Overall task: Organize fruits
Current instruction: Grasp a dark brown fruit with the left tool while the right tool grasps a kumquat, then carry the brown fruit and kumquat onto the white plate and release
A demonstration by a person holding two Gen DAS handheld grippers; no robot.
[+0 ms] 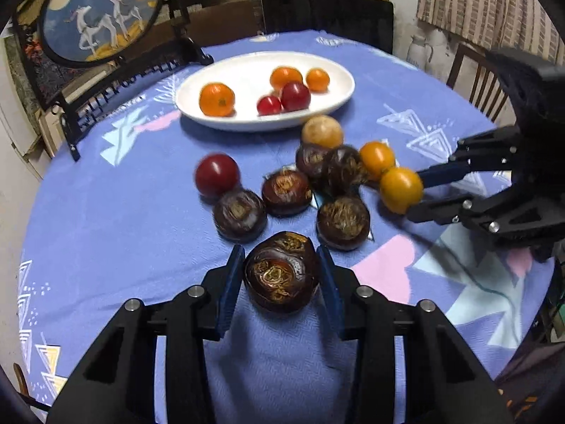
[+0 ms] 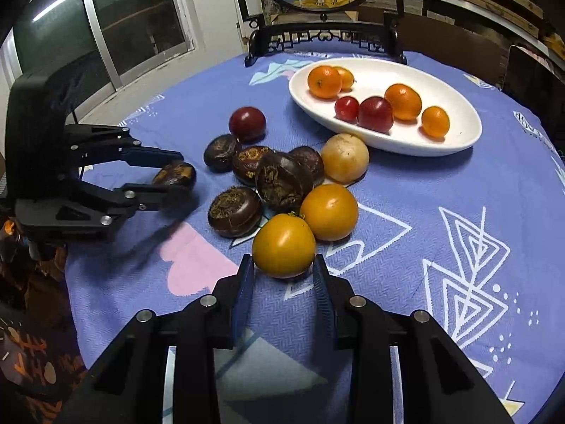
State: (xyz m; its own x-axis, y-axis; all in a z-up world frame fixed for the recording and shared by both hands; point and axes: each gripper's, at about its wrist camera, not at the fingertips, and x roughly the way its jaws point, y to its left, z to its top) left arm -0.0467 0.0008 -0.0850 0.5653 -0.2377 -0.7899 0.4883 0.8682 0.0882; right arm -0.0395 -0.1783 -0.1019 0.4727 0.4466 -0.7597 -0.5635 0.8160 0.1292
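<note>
My left gripper [image 1: 280,252] is shut on a dark brown water chestnut [image 1: 280,275], its blue pads against both sides; the right wrist view shows the same chestnut [image 2: 174,175] in that gripper [image 2: 182,176] at the left. Between the pads of my right gripper [image 2: 282,259] sits a yellow tomato [image 2: 284,245], gripped; the left wrist view has that tomato [image 1: 400,189] at the right. Several more chestnuts [image 1: 286,190], a second yellow tomato [image 2: 329,211], a red tomato [image 1: 217,175] and a pale brown fruit [image 2: 345,157] lie on the blue cloth. The white oval plate [image 1: 197,113] holds small orange and red fruits.
A round framed picture on a black carved stand [image 1: 99,14] rises behind the plate at the table's far edge. A wooden chair [image 1: 473,77] stands beyond the table's right side. A window [image 2: 106,17] is off to the left.
</note>
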